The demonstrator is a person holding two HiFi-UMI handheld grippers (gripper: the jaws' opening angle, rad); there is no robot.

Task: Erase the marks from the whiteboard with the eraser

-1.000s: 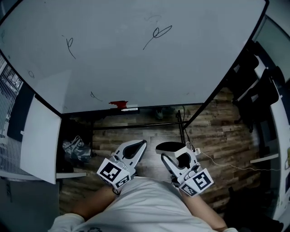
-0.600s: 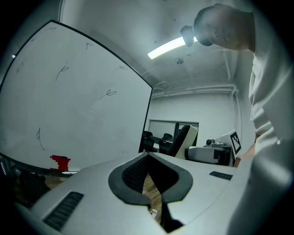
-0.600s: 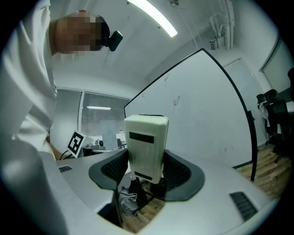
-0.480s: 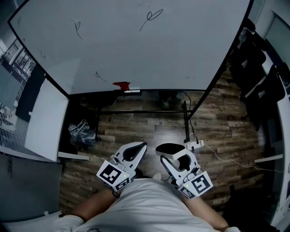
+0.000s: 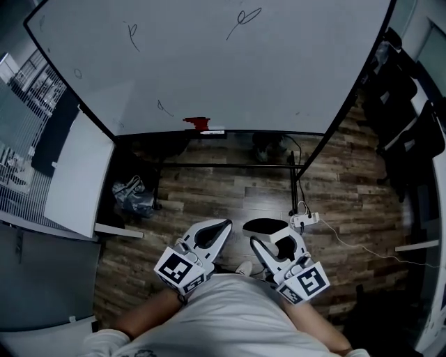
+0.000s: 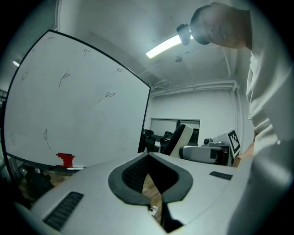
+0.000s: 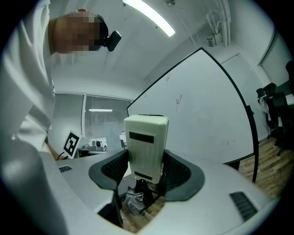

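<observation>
The right gripper [image 5: 272, 237] has its jaws clamped on the eraser [image 7: 146, 147], which stands upright between the pads. The left gripper [image 5: 221, 226] holds nothing, its jaw tips pressed together. Both are low, close to the person's body and just beside each other above the wooden floor [image 5: 230, 192], well apart from the whiteboard [image 5: 209, 70]. The board carries marks: a loop [image 5: 243, 21] near its top edge, a squiggle [image 5: 132, 35] toward the top left, and a short stroke [image 5: 164, 109] near the bottom edge. A red block [image 5: 196, 123] sits on the bottom edge.
</observation>
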